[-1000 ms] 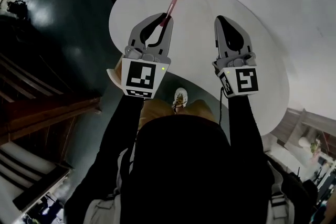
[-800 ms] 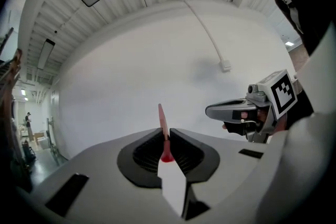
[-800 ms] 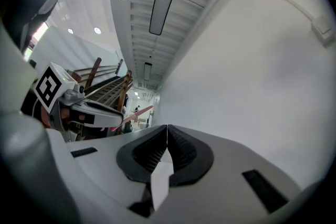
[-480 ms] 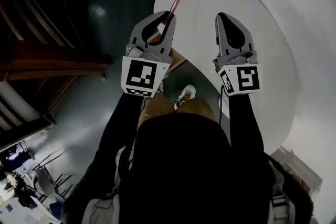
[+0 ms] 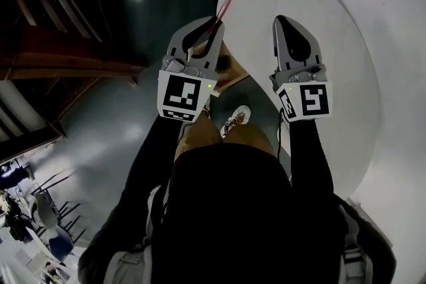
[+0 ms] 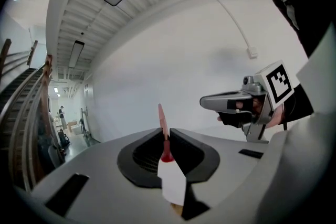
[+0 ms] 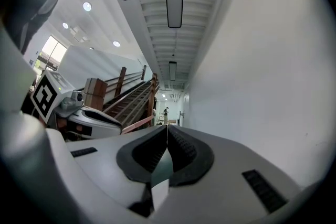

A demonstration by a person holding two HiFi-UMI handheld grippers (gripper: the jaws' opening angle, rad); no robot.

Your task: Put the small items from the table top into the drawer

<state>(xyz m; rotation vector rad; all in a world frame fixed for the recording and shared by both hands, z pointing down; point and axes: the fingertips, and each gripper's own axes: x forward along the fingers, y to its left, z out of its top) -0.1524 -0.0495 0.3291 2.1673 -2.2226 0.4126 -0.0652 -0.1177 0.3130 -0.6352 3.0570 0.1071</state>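
At the left edge of the round white table (image 5: 333, 63), my left gripper (image 5: 214, 28) has its jaws pressed onto a thin red stick (image 5: 226, 0). In the left gripper view the jaws meet around the stick's lower part, and the rest stands up and out past the tips. From the head view the stick slants away from me, its far end over the white top near the rim. Just below that gripper, tucked against the table's edge, I see a tan box-like opening that looks like the drawer (image 5: 234, 76). Something dark lies in it, but I cannot make out what.

My right gripper (image 5: 283, 23) hangs over the table top, well to the right of the left one and about level with it. Its own view shows the jaws closed tip to tip with nothing between them.

Beyond the table the floor (image 5: 100, 110) is dark and glossy, with a wooden staircase (image 5: 66, 56) off to the left. One pale shoe (image 5: 233, 120) shows between my arms.
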